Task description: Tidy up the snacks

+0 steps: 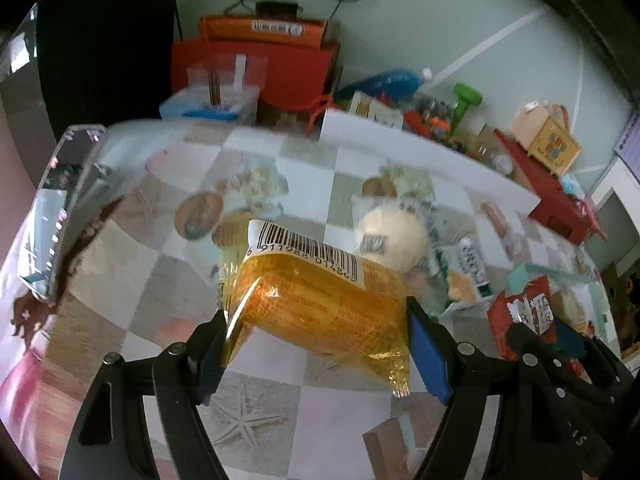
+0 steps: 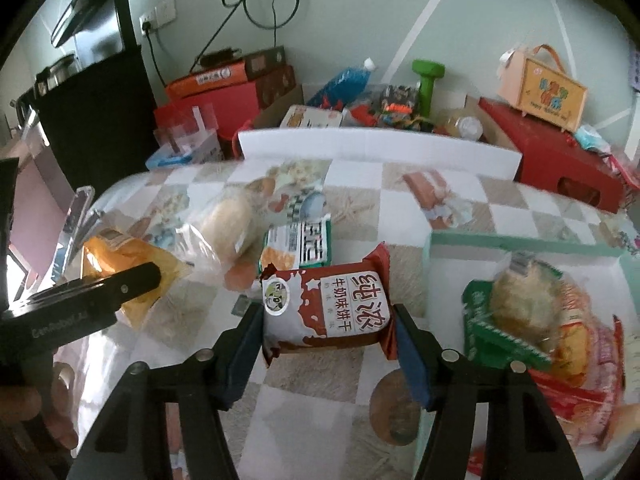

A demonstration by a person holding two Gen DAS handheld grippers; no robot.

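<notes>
An orange-yellow snack packet with a barcode hangs a little above the checked tablecloth, and my left gripper is shut on it, pads pressing both sides. To its right my right gripper is shut on a red-brown milk biscuit packet, also lifted off the cloth. The right wrist view shows the left gripper with the orange packet at the far left. On the table behind lie a round white bun in clear wrap and a green-and-white packet.
A mint-green tray at the right holds several snack packets. A clear acrylic container stands at the table's left edge. A white foam board runs along the far edge, with boxes, a red stool and clutter behind it.
</notes>
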